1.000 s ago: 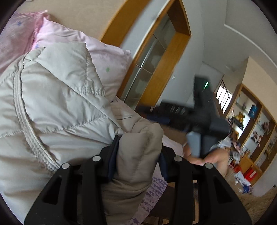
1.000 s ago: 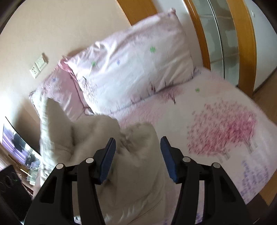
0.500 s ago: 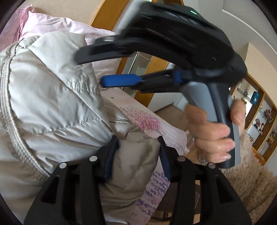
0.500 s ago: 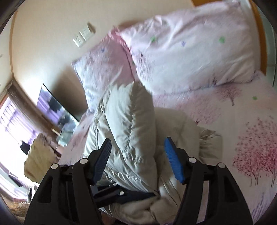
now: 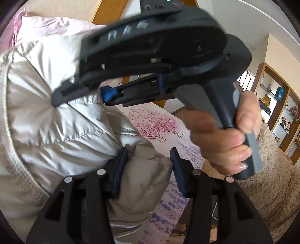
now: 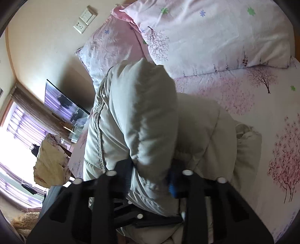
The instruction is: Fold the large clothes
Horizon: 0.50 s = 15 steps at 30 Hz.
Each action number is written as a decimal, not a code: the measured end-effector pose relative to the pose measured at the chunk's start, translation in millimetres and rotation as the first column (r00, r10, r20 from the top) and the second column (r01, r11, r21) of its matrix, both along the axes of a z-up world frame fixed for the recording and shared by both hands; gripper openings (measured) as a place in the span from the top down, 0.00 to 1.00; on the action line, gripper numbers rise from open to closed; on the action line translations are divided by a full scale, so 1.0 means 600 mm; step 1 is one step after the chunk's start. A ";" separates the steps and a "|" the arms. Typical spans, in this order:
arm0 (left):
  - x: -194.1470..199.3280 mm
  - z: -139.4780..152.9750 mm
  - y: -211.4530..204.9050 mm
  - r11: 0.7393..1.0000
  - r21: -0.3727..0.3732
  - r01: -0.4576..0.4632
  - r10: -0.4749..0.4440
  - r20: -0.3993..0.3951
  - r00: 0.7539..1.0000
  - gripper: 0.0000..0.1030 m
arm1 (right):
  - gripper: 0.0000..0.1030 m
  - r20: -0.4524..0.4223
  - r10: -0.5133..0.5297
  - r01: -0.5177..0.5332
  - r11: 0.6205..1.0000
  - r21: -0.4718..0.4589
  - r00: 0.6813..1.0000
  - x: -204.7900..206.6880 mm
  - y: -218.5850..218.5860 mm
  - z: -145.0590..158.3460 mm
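Note:
A beige quilted puffer jacket (image 5: 56, 116) lies bunched on the bed. My left gripper (image 5: 149, 165) is shut on a thick fold of its cuff or hem, which fills the gap between the blue pads. My right gripper (image 6: 150, 178) is shut on an upright padded fold of the same jacket (image 6: 142, 116). In the left wrist view the right gripper (image 5: 105, 93) reaches in from the right, held by a hand (image 5: 225, 135), with its fingers pressed into the jacket. The left gripper's dark body (image 6: 146, 217) shows low in the right wrist view.
The bed sheet (image 6: 262, 105) is pink with tree prints. Two pink pillows (image 6: 215, 33) lean at the headboard wall. A bedside screen (image 6: 63, 105) and window sit at left. A wooden door frame (image 5: 105, 13), shelves (image 5: 277, 108) and a shaggy rug (image 5: 268, 178) show in the left wrist view.
My right gripper has swung over from the open sheet side to the jacket and closed on an upright fold. The left gripper has kept its hold.

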<state>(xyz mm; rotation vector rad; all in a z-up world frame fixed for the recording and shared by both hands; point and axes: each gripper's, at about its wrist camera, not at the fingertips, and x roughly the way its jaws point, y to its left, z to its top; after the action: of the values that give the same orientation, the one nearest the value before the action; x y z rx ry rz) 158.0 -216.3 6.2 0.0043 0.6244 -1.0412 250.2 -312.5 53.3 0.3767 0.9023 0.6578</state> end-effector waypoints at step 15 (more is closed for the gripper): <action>0.012 0.151 0.274 0.938 0.023 -0.345 0.333 0.208 0.920 0.24 | 0.86 0.105 -0.091 0.100 0.992 -0.078 0.990 -0.026 -0.005 0.020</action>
<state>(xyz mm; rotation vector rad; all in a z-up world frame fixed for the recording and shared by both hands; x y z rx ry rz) 165.1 -52.0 96.8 0.0515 0.4505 -0.6743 234.7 -315.4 65.5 0.3073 0.8078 0.5443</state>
